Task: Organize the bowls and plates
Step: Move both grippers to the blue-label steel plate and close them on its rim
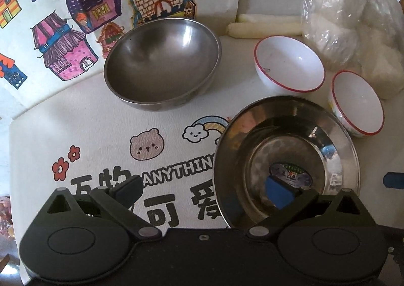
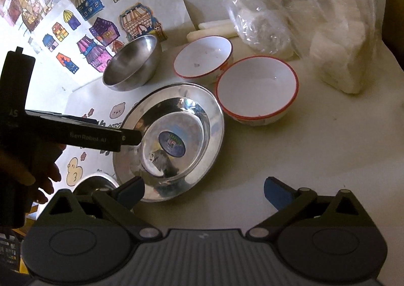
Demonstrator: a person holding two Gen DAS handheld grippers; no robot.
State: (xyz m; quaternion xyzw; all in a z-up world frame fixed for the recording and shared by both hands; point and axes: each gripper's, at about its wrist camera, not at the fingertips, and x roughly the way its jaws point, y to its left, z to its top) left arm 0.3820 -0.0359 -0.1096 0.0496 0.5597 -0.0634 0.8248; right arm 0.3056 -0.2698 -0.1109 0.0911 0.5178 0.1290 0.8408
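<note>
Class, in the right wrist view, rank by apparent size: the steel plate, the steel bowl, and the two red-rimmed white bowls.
1. steel plate, plainly largest.
2. nearer white bowl.
3. farther white bowl and steel bowl look about alike; both sit farther from the camera, so I won't rank them.

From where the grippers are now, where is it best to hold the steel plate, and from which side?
Probably by the wide flat rim of the steel plate, on the edge nearest the left gripper. The rim is thin enough to pinch between two fingers, whereas the sunken middle gives no hold. The left gripper is open with its jaws either side of that edge. The far side is crowded by a red-rimmed bowl.
</note>
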